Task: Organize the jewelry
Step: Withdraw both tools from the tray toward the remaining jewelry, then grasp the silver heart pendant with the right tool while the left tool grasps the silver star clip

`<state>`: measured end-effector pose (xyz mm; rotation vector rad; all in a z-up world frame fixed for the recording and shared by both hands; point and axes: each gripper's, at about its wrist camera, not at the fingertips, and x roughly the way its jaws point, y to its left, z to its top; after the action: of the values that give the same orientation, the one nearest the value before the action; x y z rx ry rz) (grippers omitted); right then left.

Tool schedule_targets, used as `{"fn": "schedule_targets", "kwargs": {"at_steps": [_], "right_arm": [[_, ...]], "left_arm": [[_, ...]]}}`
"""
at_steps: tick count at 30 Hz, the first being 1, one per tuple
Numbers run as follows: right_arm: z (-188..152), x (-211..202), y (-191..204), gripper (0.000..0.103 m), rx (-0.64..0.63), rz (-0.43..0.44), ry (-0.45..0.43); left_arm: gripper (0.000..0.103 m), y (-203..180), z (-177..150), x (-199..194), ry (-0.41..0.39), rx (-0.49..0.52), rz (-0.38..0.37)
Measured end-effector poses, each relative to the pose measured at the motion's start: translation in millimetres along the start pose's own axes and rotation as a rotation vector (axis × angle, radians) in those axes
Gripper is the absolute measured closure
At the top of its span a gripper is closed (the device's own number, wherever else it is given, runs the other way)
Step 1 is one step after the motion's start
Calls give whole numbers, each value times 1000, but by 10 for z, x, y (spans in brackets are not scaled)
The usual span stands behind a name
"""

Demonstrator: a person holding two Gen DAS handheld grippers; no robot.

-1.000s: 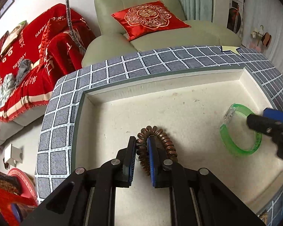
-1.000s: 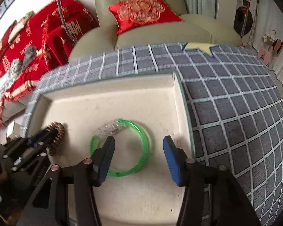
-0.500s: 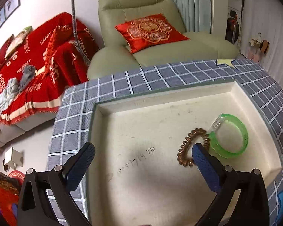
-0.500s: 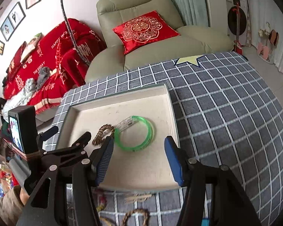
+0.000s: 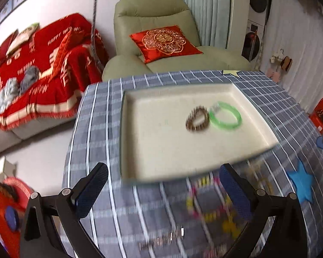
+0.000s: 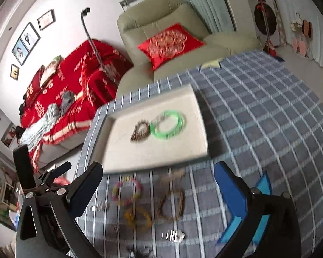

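A cream tray (image 5: pixel 161 146) lies on the checked tablecloth. In it a brown coiled bracelet (image 5: pixel 190 126) rests against a green bangle (image 5: pixel 236 116). My left gripper (image 5: pixel 163 167) is open and empty, held back from the tray's near rim. The right gripper (image 6: pixel 158 165) also hovers short of the tray (image 6: pixel 140 157); its jaws are opening with nothing between them. Loose pieces lie on the cloth under it: a pink-and-yellow bead bracelet (image 6: pixel 137 187), a brown ring bracelet (image 6: pixel 180 202), an amber one (image 6: pixel 129 217) and a small silver piece (image 6: pixel 174 235). All are blurred.
A blue star patch (image 5: pixel 301 182) lies on the cloth at the right. The table's left edge (image 5: pixel 75 129) drops to the floor. Behind the table stand a green armchair (image 5: pixel 152 10) with a red cushion and a red-covered sofa (image 5: pixel 43 64).
The left gripper opened and let go of the brown bracelet, which now lies beside the green bangle. Both grippers pulled back and up from the tray. The right jaws spread wider.
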<state>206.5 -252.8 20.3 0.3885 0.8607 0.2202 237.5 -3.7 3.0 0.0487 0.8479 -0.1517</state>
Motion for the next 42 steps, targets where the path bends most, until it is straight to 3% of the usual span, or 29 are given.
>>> {"fn": "schedule_targets", "kwargs": {"at_steps": [6, 11, 25, 27, 34, 38, 40, 42], "right_arm": [[-497, 0, -32, 0, 36, -36, 121], [-877, 74, -120, 0, 36, -110, 180], [-1073, 218, -70, 0, -39, -208, 218], [-1066, 249, -34, 5, -57, -214, 219], [-1068, 449, 96, 17, -152, -265, 232], [-1061, 513, 175, 25, -208, -297, 225], [-1068, 527, 201, 31, -229, -313, 221], [-1080, 528, 231, 50, -253, -333, 214]], "left_arm": [[0, 166, -526, -168, 35, -43, 25], [0, 208, -775, -182, 48, 1, 56], [0, 175, -789, -18, 65, 63, 18], [7, 142, -774, 34, 74, 96, 9], [8, 43, -744, 169, 97, 189, -25], [16, 49, -722, 214, 116, 190, -68], [22, 66, -710, 220, 125, 174, -95], [31, 71, -706, 215, 139, 161, -128]]}}
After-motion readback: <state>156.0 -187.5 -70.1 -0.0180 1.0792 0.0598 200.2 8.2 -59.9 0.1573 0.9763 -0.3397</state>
